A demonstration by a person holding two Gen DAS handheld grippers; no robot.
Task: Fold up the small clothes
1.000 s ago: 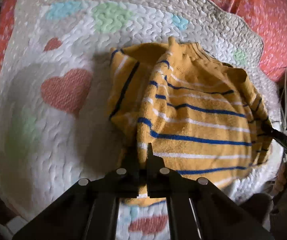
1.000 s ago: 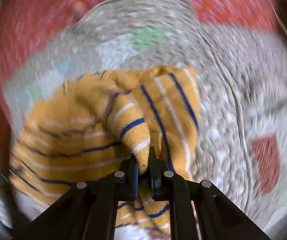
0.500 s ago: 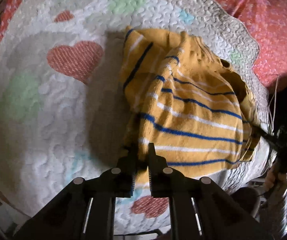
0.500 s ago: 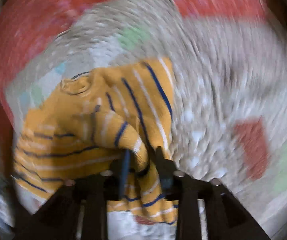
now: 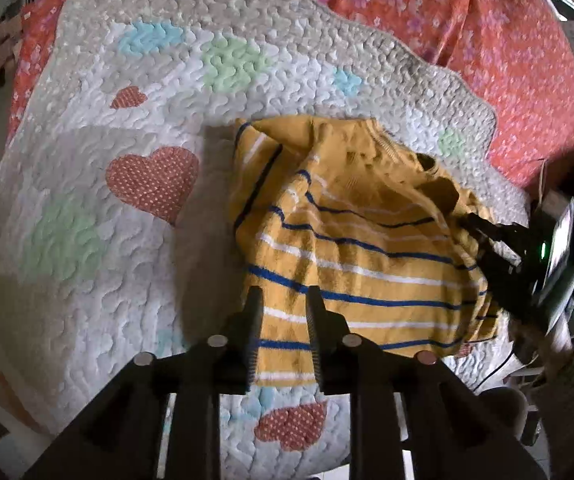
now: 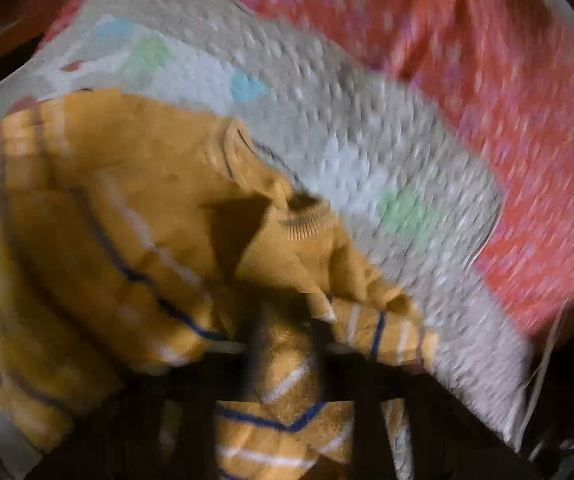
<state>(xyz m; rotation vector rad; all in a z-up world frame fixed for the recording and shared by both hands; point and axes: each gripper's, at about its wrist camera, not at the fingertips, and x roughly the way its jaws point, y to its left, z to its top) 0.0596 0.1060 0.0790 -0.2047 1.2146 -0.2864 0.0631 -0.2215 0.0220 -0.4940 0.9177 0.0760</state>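
Observation:
A small yellow sweater with blue and white stripes lies bunched and partly folded on a white quilt with hearts. My left gripper is open, its fingers apart just above the sweater's near hem. My right gripper shows in the left wrist view at the sweater's right edge. In the blurred right wrist view the right gripper has its fingers apart with sweater cloth between them; the collar lies just ahead.
A red floral bedspread lies under and behind the quilt. The quilt's scalloped edge runs along the far right. The bed's near edge drops off below the grippers. A cable hangs at the right.
My left gripper has opened and let go of the sweater's hem, which now lies on the quilt. My right gripper has opened too and swung over the sweater's right side.

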